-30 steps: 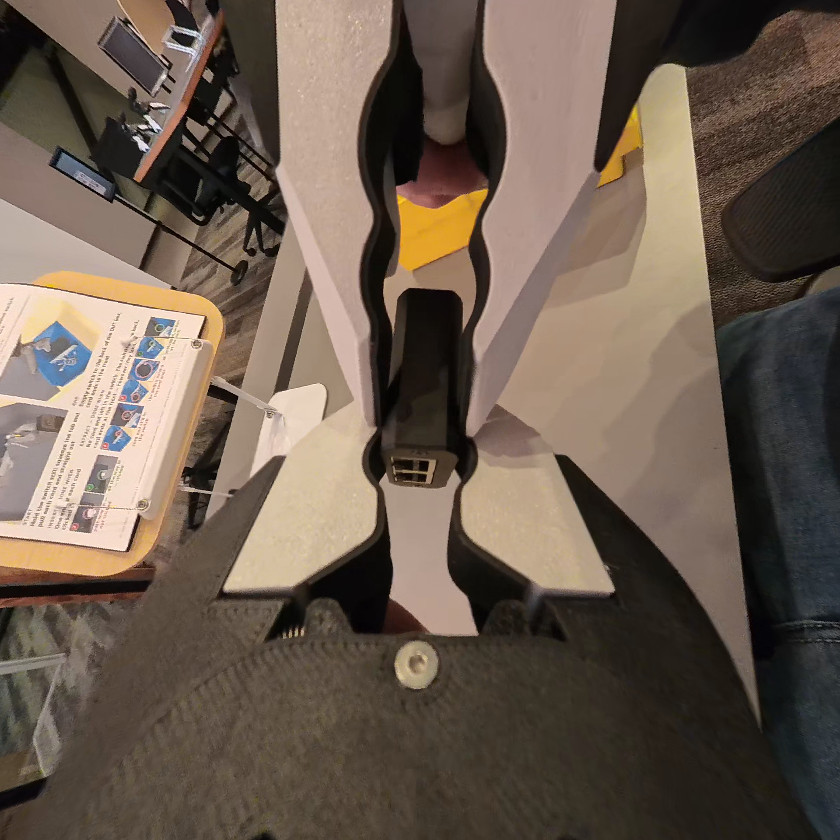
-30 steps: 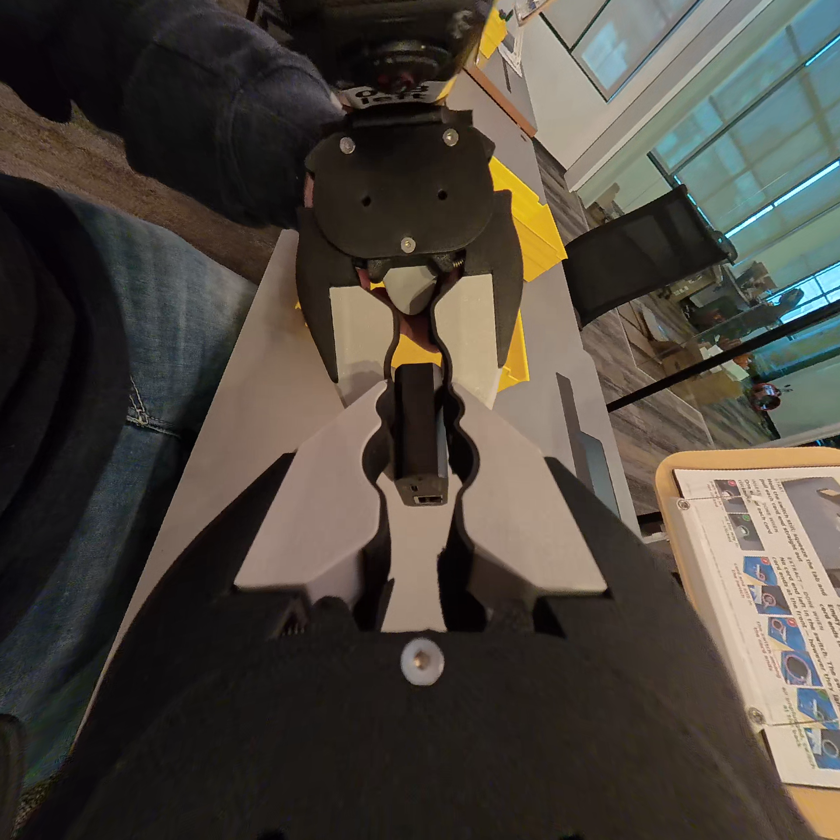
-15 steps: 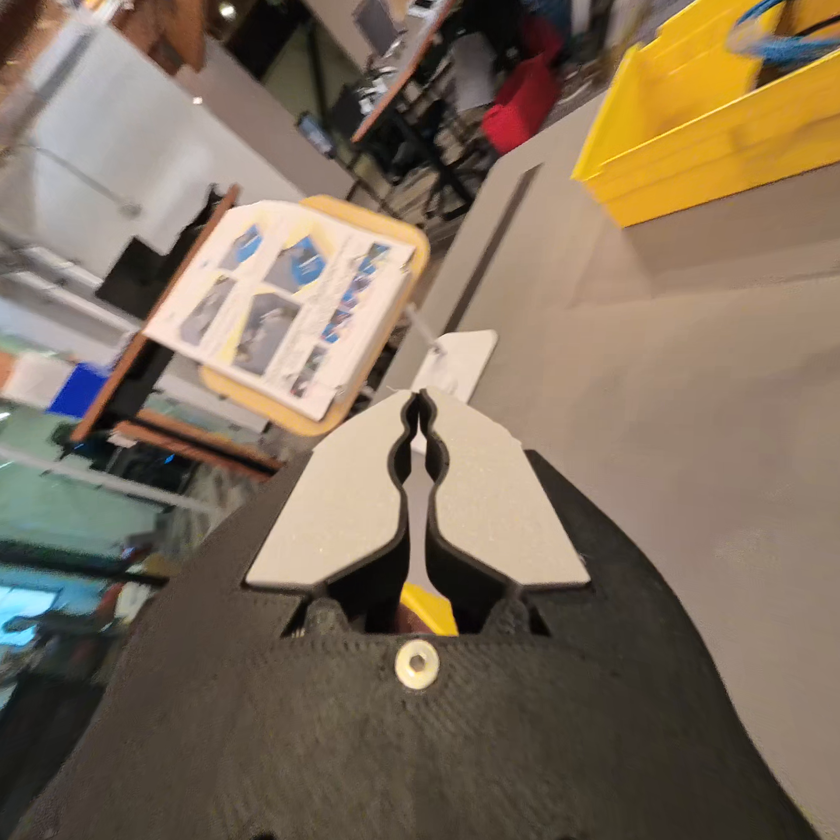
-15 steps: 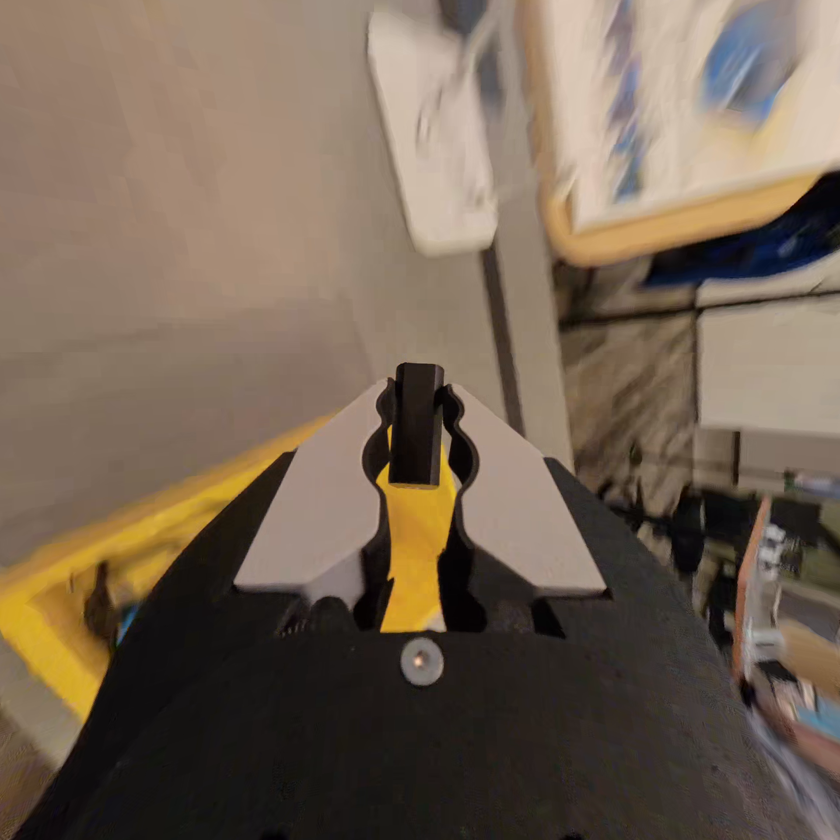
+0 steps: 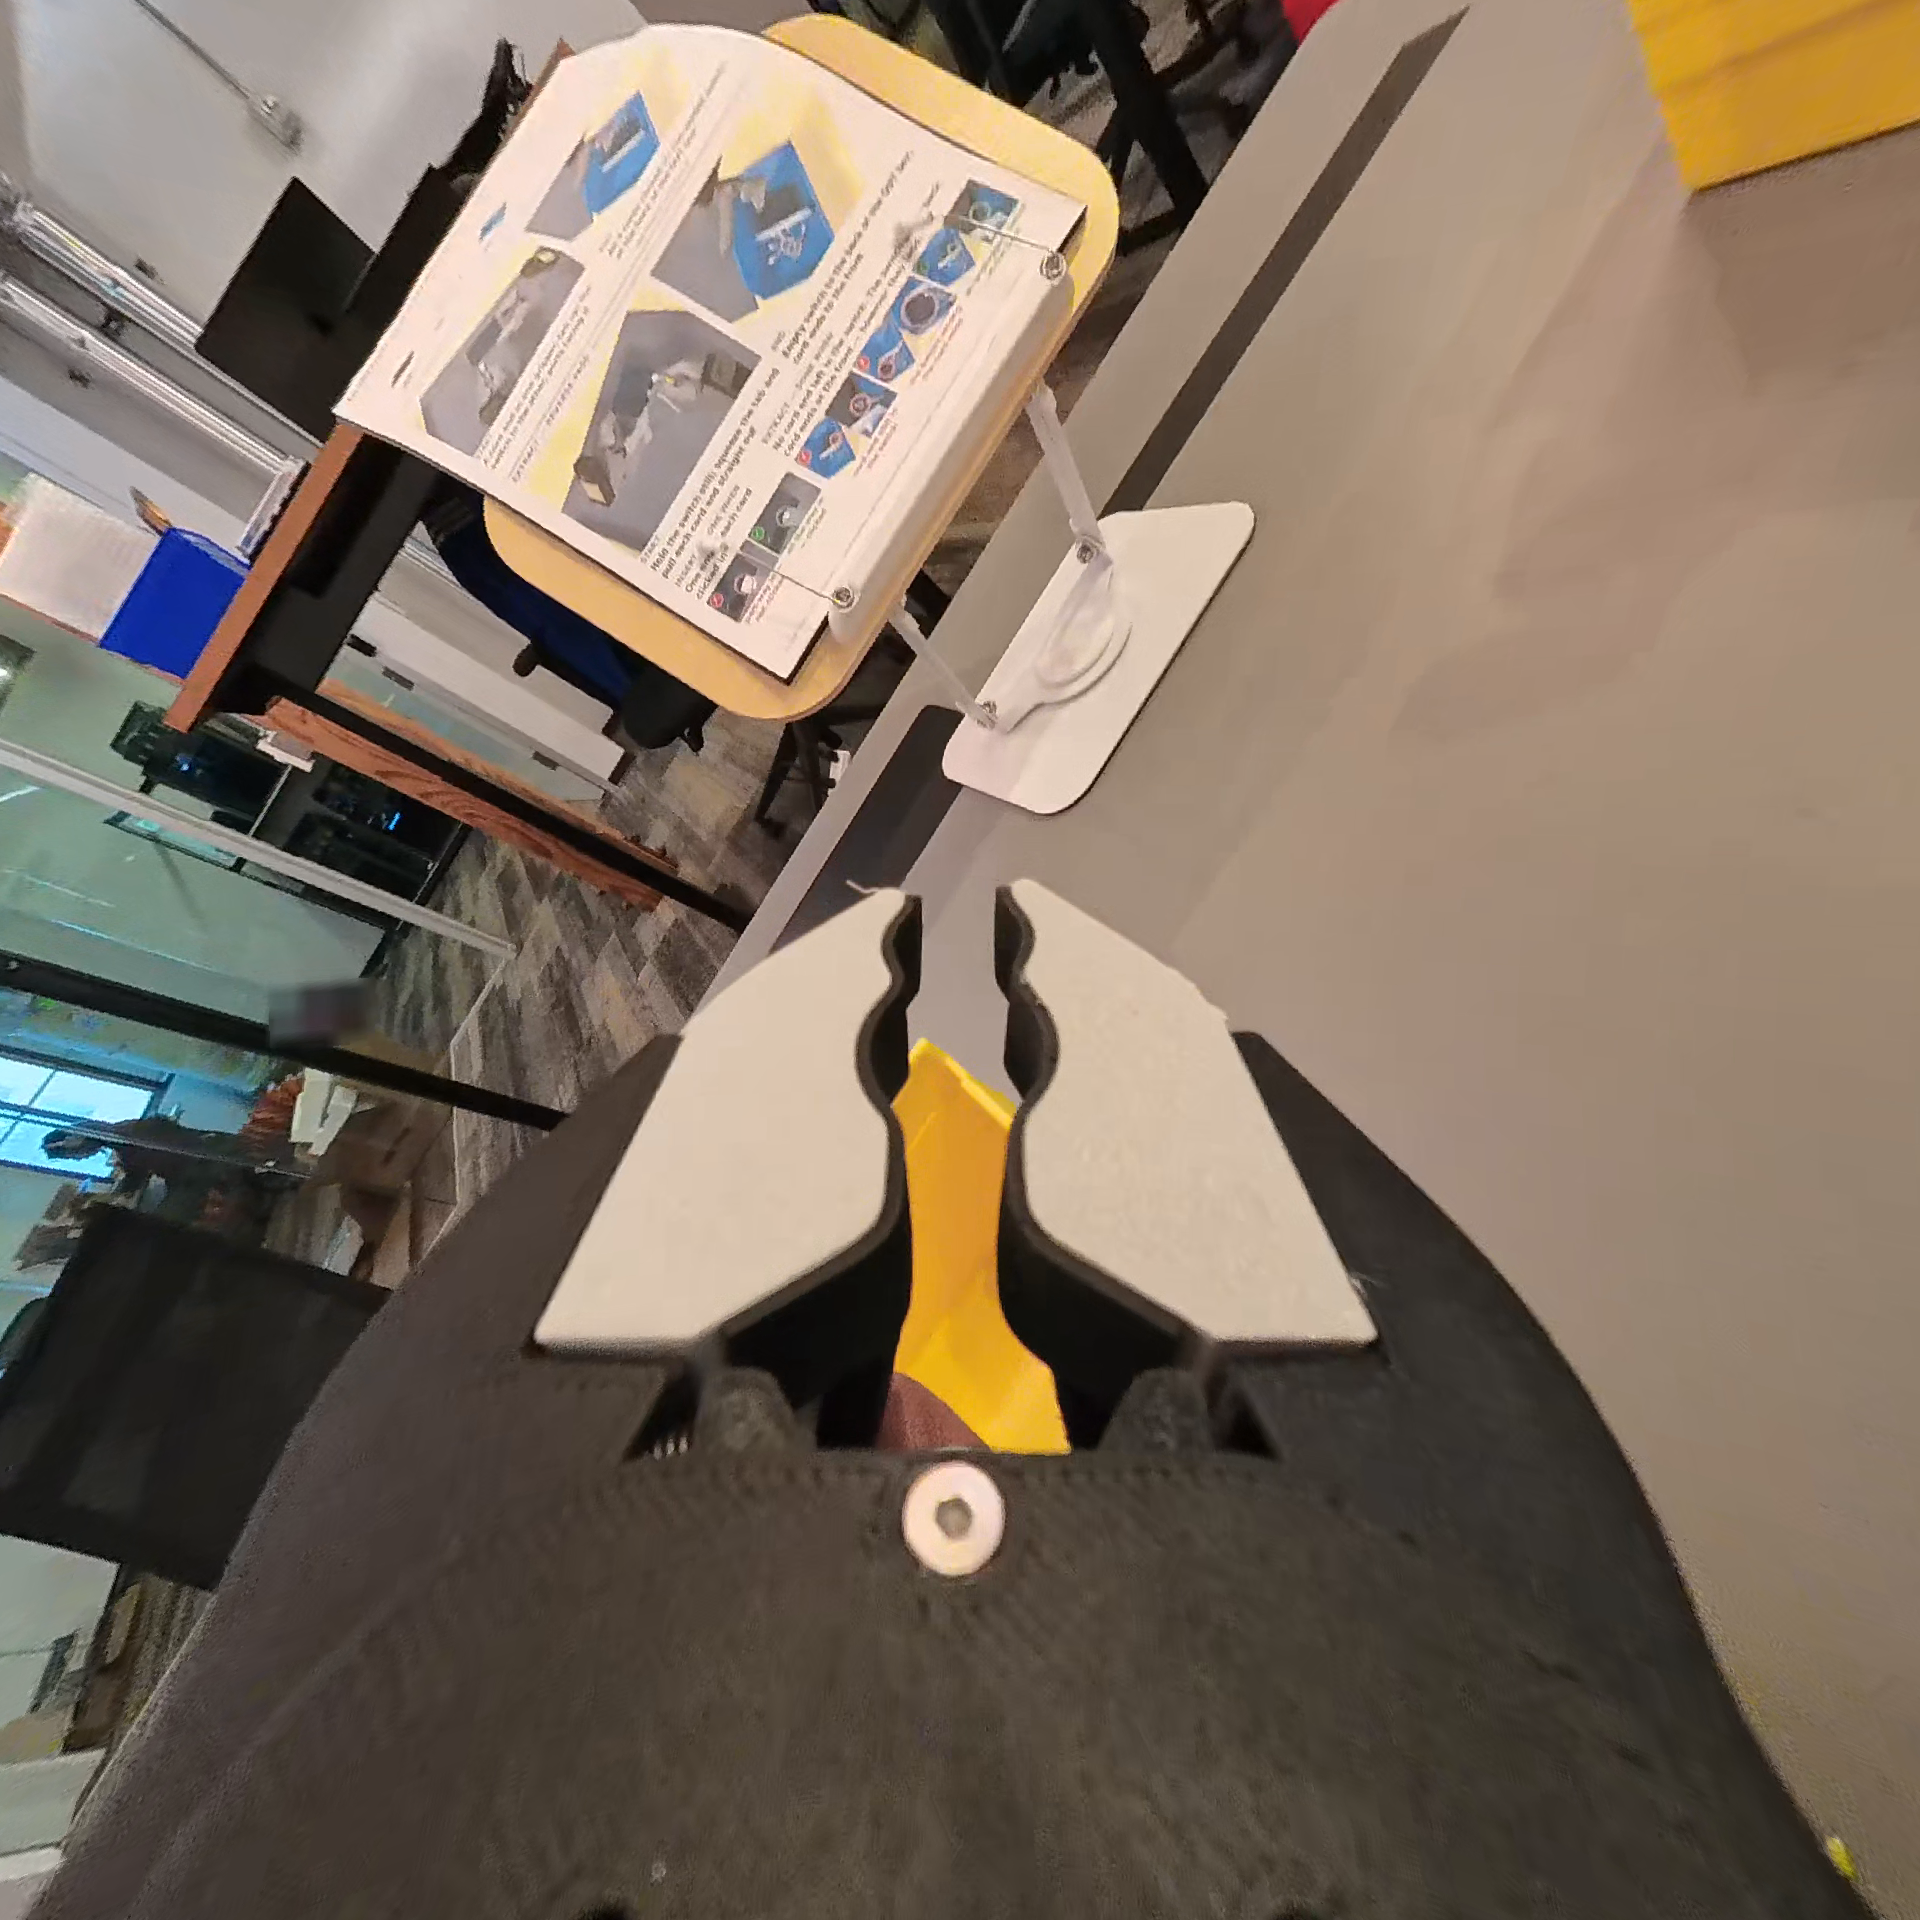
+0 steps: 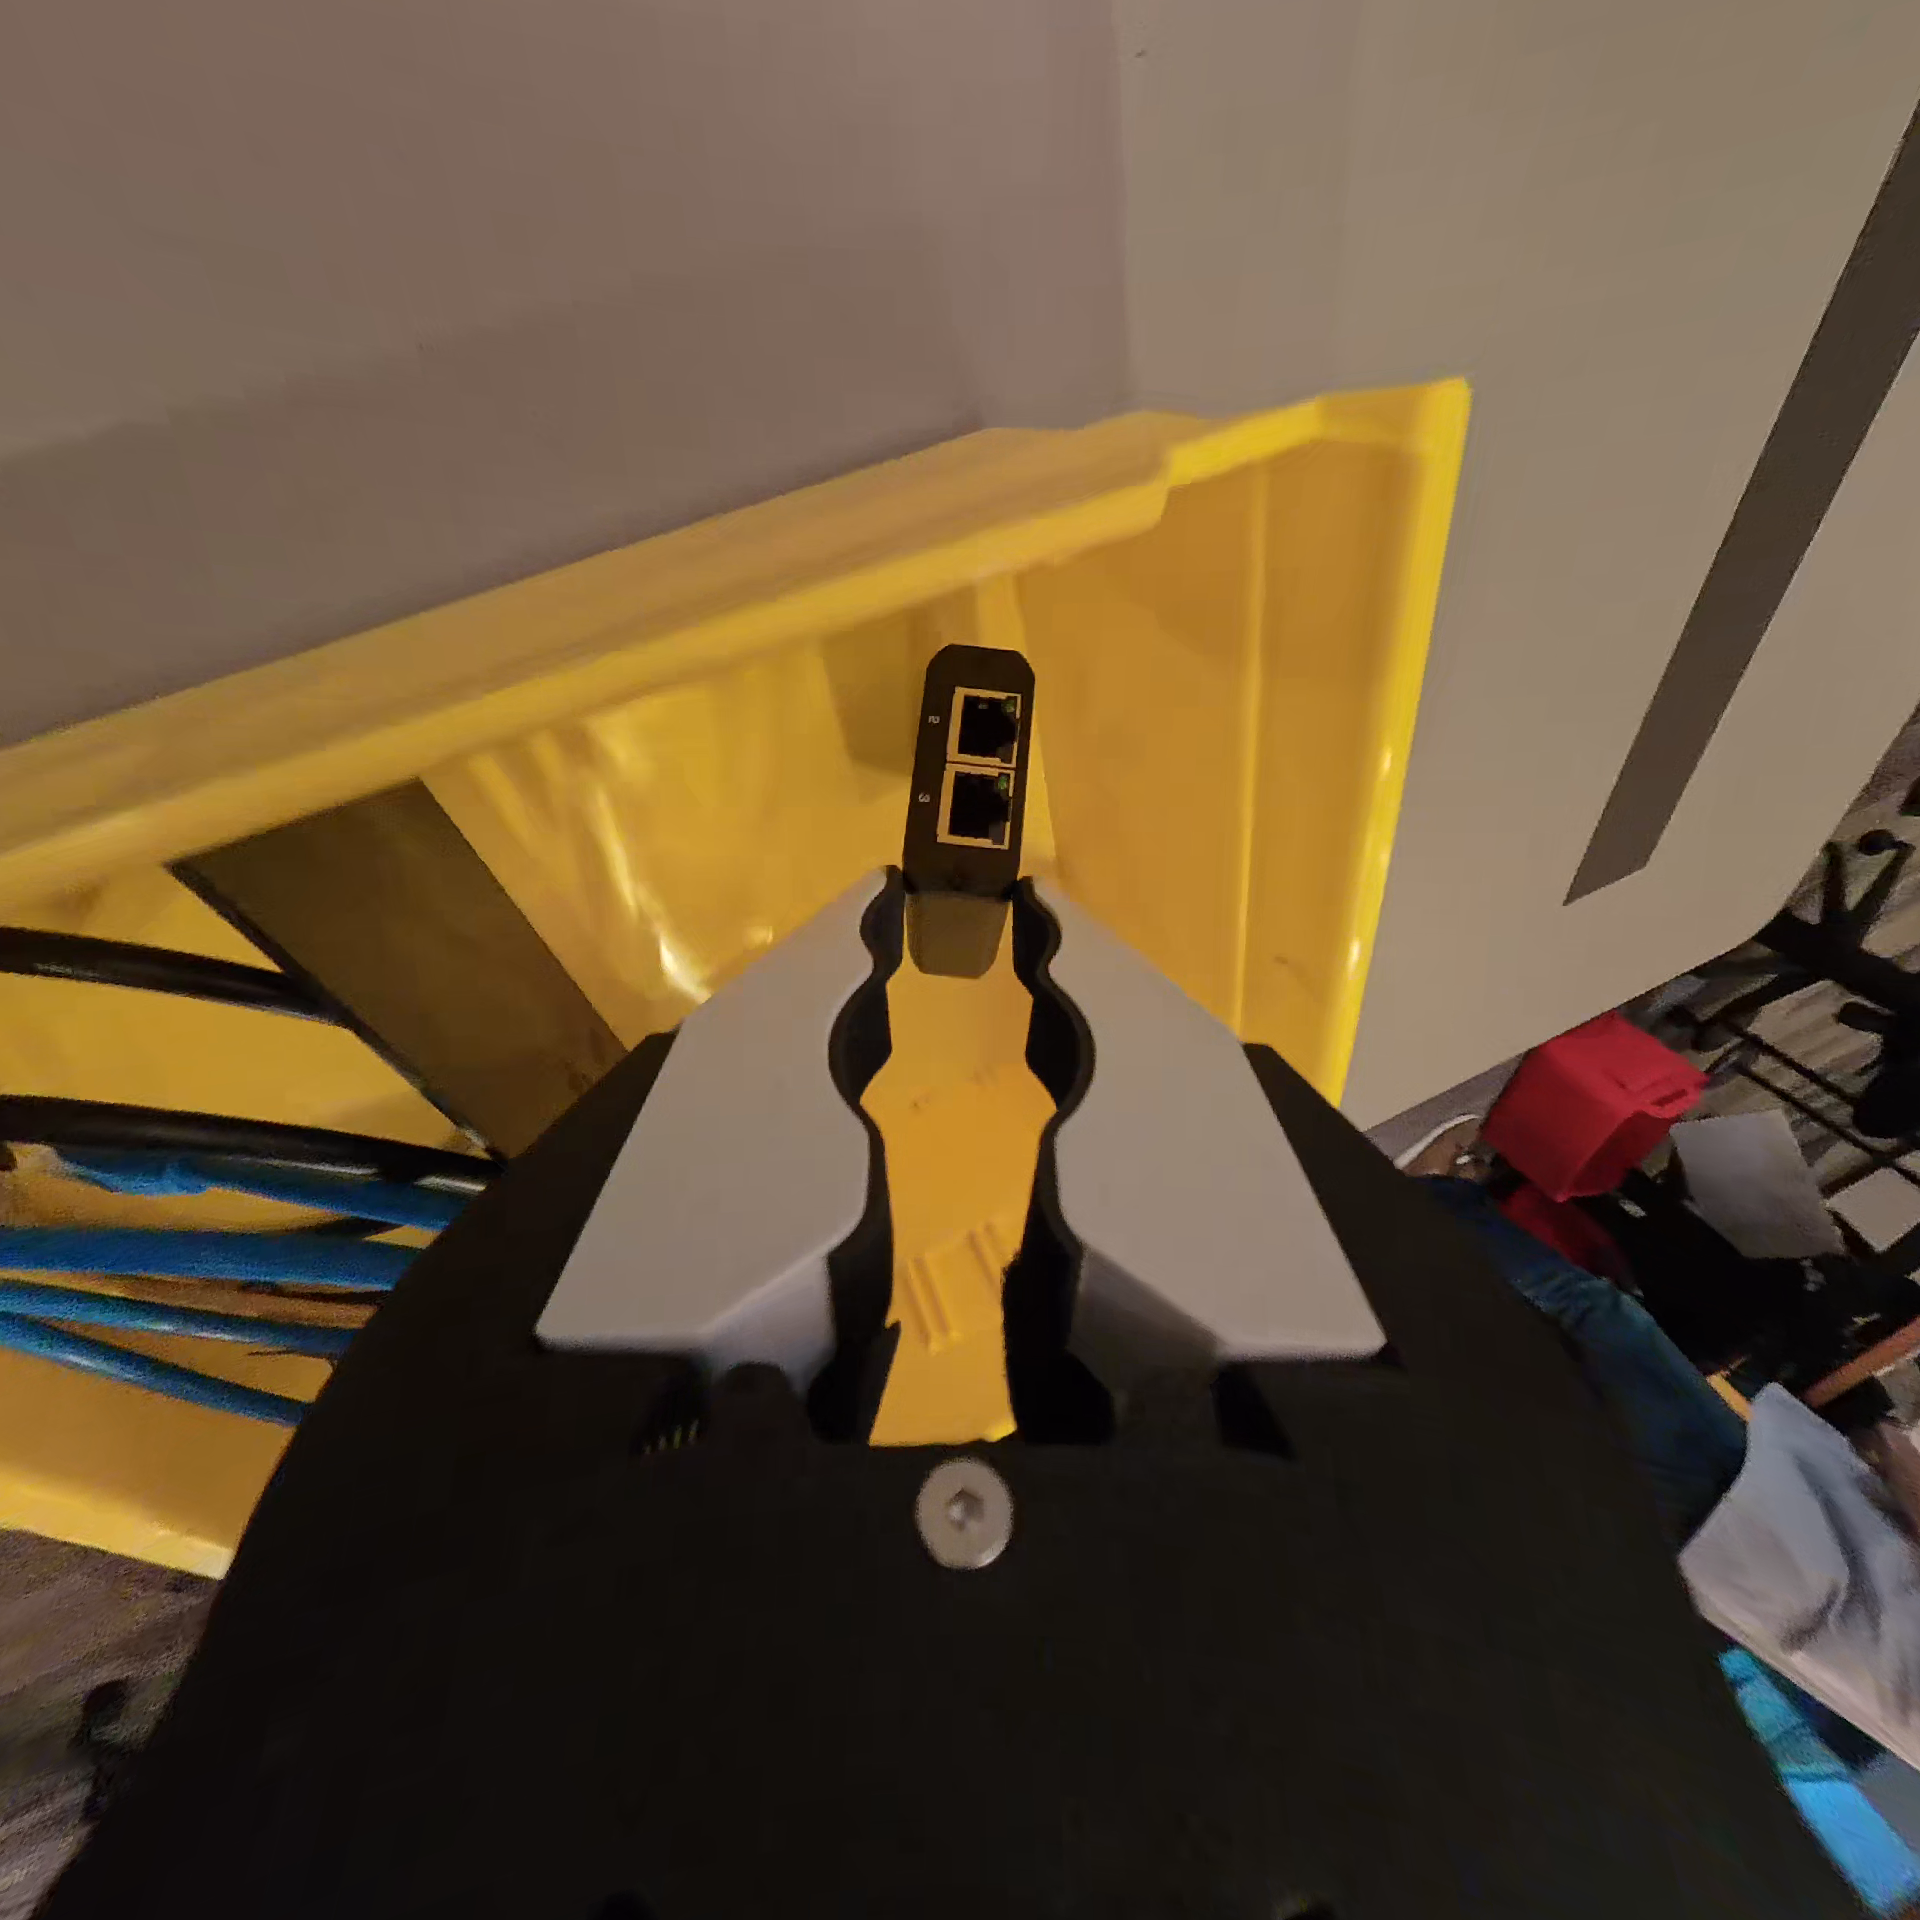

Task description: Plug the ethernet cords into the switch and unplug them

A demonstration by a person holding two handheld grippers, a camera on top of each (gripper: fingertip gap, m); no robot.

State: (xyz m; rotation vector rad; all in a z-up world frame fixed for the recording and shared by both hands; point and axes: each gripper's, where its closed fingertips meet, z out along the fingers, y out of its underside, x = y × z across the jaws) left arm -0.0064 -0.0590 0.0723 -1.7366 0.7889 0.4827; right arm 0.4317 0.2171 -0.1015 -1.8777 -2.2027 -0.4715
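Note:
My right gripper point(image 6: 958, 896) is shut on the lower end of a small black switch point(image 6: 971, 769). The switch stands up from the fingertips with two empty ports facing the camera. It hangs over the yellow bin point(image 6: 727, 561). Blue ethernet cords point(image 6: 208, 1257) and black cords point(image 6: 156, 977) lie in the bin's left part. My left gripper point(image 5: 958, 914) is empty, its jaws a narrow gap apart, low over the grey table point(image 5: 1558, 727). A yellow bin part point(image 5: 956, 1195) shows between its fingers.
A paper instruction sheet on a tan board point(image 5: 748, 343) stands on a white base point(image 5: 1101, 655) at the table's left edge. A yellow bin corner point(image 5: 1787, 83) is at the far right. Red boxes point(image 6: 1590, 1112) and chairs lie beyond the table. The grippers' ends are close to 55 cm from one another.
My left gripper let go of the switch, swung away towards the sheet stand, and its jaws parted slightly. My right gripper carried the switch over the yellow bin, ports now facing the camera.

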